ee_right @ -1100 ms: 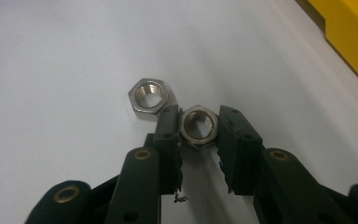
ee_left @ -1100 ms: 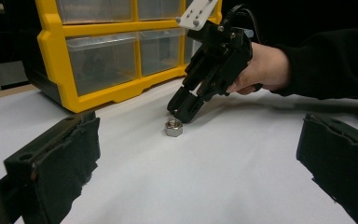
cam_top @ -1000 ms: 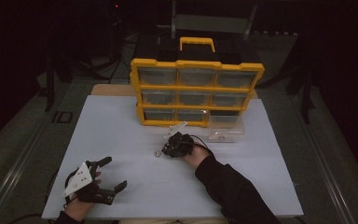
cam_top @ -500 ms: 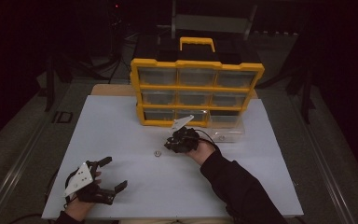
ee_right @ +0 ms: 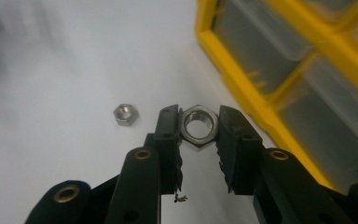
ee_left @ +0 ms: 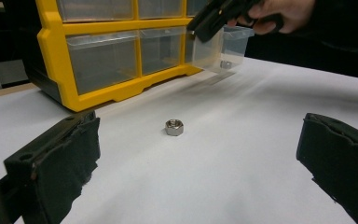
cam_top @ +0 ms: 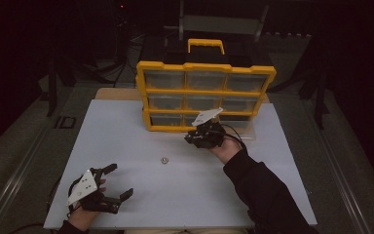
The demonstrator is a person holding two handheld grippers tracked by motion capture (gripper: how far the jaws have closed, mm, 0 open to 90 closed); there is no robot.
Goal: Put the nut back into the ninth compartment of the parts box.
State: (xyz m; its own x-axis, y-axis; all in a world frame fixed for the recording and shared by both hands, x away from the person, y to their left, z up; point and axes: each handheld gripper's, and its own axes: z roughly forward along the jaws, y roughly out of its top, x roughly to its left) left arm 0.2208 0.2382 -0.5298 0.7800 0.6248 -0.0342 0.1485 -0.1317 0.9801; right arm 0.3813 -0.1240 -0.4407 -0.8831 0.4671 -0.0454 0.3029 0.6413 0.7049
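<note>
Now the right gripper (ee_right: 199, 122) pinched a nut (ee_right: 198, 127) flat between its jaws, raised off the counter (cam_top: 272, 165), with the pulled-out drawer (ee_left: 223, 46) just beside it, toward the organizer (cam_top: 205, 92).

One shiny steel hex nut (ee_right: 198, 127) was pinched by its flats between the right gripper (ee_right: 198, 128) tips, lifted off the table with its hole facing the camera. A second, matching nut (cam_top: 164, 160) lay flat on the white tabletop, out in front of the yellow organizer.
</note>
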